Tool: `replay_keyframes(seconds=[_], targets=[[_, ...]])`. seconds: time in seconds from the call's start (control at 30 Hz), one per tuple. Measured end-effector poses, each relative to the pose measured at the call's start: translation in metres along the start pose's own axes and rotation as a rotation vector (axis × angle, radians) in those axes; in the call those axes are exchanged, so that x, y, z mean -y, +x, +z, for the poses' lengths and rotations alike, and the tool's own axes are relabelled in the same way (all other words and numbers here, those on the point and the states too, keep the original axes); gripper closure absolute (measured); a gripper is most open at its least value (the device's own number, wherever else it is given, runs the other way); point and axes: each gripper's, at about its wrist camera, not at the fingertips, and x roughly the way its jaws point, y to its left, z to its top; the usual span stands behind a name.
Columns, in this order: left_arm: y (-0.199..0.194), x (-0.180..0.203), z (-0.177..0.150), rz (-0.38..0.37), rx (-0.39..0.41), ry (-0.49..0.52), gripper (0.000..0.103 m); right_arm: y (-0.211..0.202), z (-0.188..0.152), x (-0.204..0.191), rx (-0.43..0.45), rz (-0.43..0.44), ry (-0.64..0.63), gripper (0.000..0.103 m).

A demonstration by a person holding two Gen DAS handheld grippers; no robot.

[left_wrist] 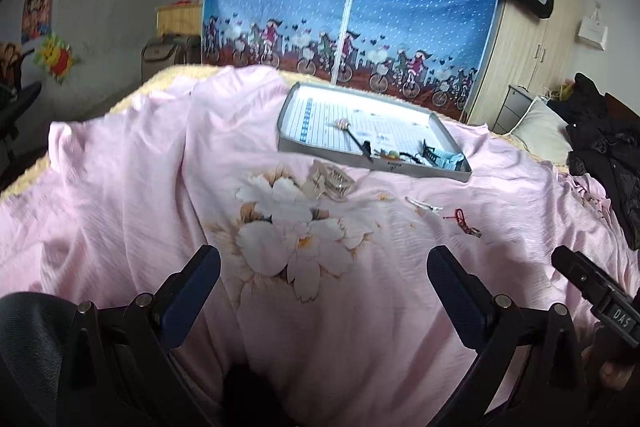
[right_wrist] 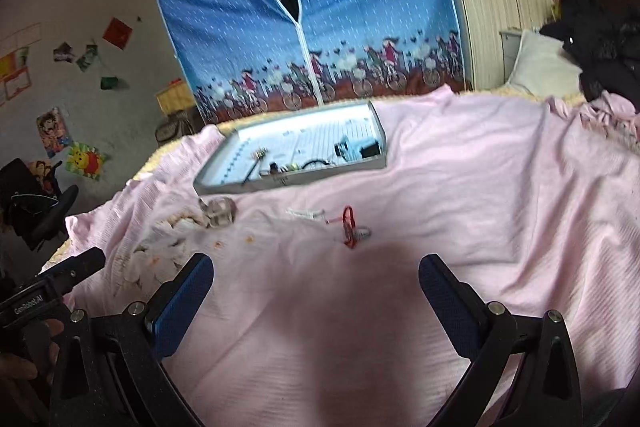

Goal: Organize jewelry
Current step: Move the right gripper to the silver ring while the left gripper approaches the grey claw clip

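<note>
Blue-padded fingers (left_wrist: 192, 291) of the left gripper (left_wrist: 324, 287) hang spread wide and empty over a pink bedspread (left_wrist: 120, 187) with a printed flower, and the right gripper (right_wrist: 316, 291) hovers alongside, equally wide and holding nothing. Ahead, a shallow grey tray (right_wrist: 224, 183) sits on the bed (its lined floor already carries a hairpin, a dark band and small clips along the near wall), apparently the collecting place. Three pieces lie loose on the cover just short of it: a clear hair claw (right_wrist: 218, 213), a pale slim clip (right_wrist: 306, 214) and a red cord bracelet (right_wrist: 349, 227). Judging by its position, the bracelet lies nearest the right gripper, likely the next pick.
</note>
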Motion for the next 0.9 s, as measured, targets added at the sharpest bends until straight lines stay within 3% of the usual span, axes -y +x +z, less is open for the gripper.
replay_keyframes(seconds=[0.23,0.53,0.77,0.9], targets=[[0.008,-0.005,0.002,-0.011,-0.059,-0.032,0.002,0.011,-0.005,0.003,-0.078,-0.013,0.015,0.000],[0.021,-0.005,0.002,-0.040,-0.136,-0.039,0.002,0.023,-0.004,0.011,-0.166,0.035,0.067,0.000],[0.049,-0.017,0.016,-0.090,-0.285,-0.093,0.002,0.038,0.013,0.025,-0.237,0.051,0.079,0.000],[0.067,-0.020,0.032,-0.083,-0.329,-0.079,0.002,0.056,0.026,0.039,-0.285,0.048,0.090,0.000]])
